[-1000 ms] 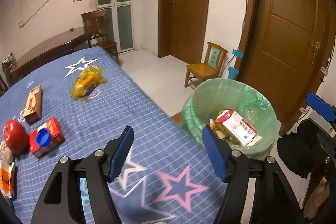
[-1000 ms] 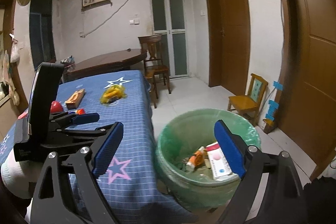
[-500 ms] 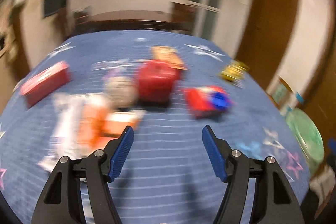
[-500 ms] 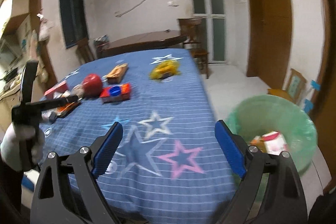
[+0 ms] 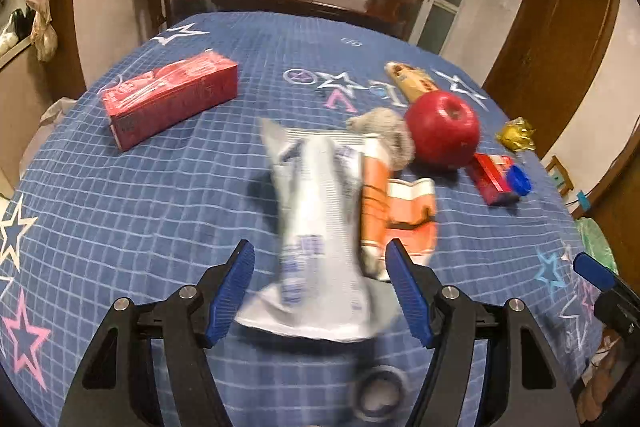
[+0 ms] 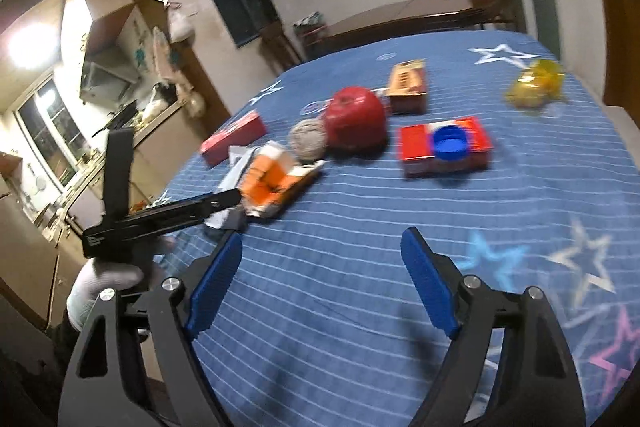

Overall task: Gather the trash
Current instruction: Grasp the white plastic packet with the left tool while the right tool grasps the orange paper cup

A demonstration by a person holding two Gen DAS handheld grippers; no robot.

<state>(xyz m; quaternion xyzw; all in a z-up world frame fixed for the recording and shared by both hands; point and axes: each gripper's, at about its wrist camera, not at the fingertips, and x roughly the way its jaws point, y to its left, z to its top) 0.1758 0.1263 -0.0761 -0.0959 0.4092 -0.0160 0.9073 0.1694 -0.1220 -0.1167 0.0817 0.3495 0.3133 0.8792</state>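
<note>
- The left tongs (image 5: 322, 291) hang spread over the table (image 5: 160, 187), their blue pads to either side of the near end of a crumpled silver wrapper (image 5: 316, 219) without pressing on it; nothing is gripped.
- The right tongs (image 6: 322, 283) are closing with only bare blue cloth between the pads.
- A white-gloved hand (image 6: 100, 283) carries the left tongs' handle at the table's left edge.
- Landmark: the red apple (image 5: 442, 131).
- The wrapper lies nearer than the apple and to its left, with an orange-and-white packet (image 5: 400, 211) touching its right side.
- A grey ball (image 5: 386, 135) sits against the apple's left side.
- A small red box with a blue cap (image 5: 500, 179) lies just right of the apple.
- A long red carton (image 5: 172, 99) lies well left of the apple.
- A tan box (image 5: 412, 83) lies just behind the apple.
- A yellow wrapper (image 5: 516, 135) lies farther right, near the table's edge.
</note>
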